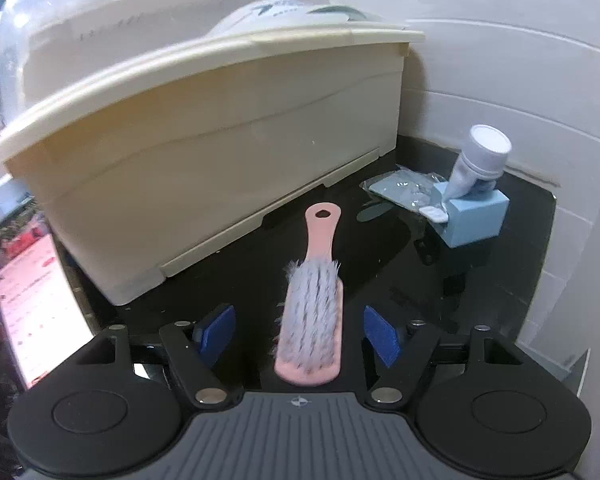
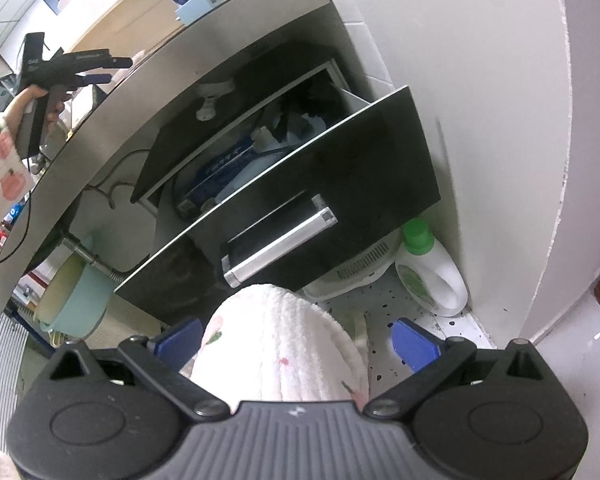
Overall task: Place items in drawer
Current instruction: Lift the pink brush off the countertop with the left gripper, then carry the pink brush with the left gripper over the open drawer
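Left wrist view, left to right: phone (image 1: 28,304) at the edge, cream plastic bin (image 1: 204,152) on the black counter (image 1: 500,272), then pink brush (image 1: 314,300) lying bristles up, handle away, between the spread jaws of the left gripper (image 1: 300,332), touching neither pad. Further right, a blue box (image 1: 476,216) with a tube (image 1: 480,160) leaning on it.

Right wrist view: hand (image 2: 32,104) at upper left, open drawer (image 2: 300,168) with silver handle (image 2: 280,244), white fleecy sleeve (image 2: 284,344) between the wide-apart jaws of the right gripper (image 2: 296,340), gripping nothing; green-capped bottle (image 2: 432,276) on the floor.
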Tool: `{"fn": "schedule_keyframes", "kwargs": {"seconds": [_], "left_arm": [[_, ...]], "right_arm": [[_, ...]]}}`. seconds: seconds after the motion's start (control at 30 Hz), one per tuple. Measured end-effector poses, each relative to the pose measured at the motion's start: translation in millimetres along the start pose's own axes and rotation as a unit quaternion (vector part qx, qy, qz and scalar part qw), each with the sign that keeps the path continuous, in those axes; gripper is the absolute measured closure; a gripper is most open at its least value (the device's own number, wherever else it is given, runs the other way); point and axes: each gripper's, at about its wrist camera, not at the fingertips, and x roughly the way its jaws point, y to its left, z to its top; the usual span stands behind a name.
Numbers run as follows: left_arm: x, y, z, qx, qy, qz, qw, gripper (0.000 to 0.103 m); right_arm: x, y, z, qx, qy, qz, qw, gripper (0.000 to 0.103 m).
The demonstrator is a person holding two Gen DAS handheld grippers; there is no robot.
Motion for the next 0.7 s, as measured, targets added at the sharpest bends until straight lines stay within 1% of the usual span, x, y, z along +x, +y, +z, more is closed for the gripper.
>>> {"fn": "schedule_keyframes", "kwargs": {"seconds": [0.03,0.07,0.1,0.13,0.23,0.27,0.3,0.57,0.7], "left_arm": [[4.0,-1.2,1.6,0.0,0.002,-0.002,1.0,0.038],[8.0,-2.4,3.2,0.0,0.004,-0.005,1.0,0.044],[11.1,-4.2,3.6,0.001,0.005,-0.008,1.0,0.047],[12.3,-4.9,4.1,-0.001,0.002,-0.012,0.9999,0.048],[15.5,-4.8,5.1,-0.013,0.0,-0.022,0.9997,0.055],[16.5,-4.8,5.3,-0.017,0.0,-0.024,0.9996,0.059],[14.9,-5.9,4.1,-0.015,-0.001,-0.022,0.9996,0.068],[-2.4,-15.2,-7.2,0.001,-0.011,-0.007,0.9999,0.069],[-26.9,-14.2,-13.7,-0.001,-0.03,-0.015,0.9994,0.069]], "right_arm": [[-1.0,-1.0,0.4,0.001,-0.001,-0.002,1.0,0.001],[-1.9,-1.9,0.8,0.003,-0.003,-0.003,1.0,0.001],[-2.9,-2.9,1.2,0.004,-0.004,-0.005,1.0,0.001],[-3.7,-3.9,1.7,0.005,-0.006,-0.007,1.0,0.001],[-4.6,-6.1,3.9,0.005,-0.009,-0.011,1.0,0.001],[-4.8,-6.6,4.7,0.004,-0.01,-0.012,1.0,0.001],[-5.2,-6.5,5.8,0.003,-0.011,-0.012,1.0,0.001],[-15.9,4.8,14.4,-0.028,-0.038,-0.016,0.999,0.001],[-23.9,12.5,20.2,-0.046,-0.05,-0.021,0.997,0.001]]}}
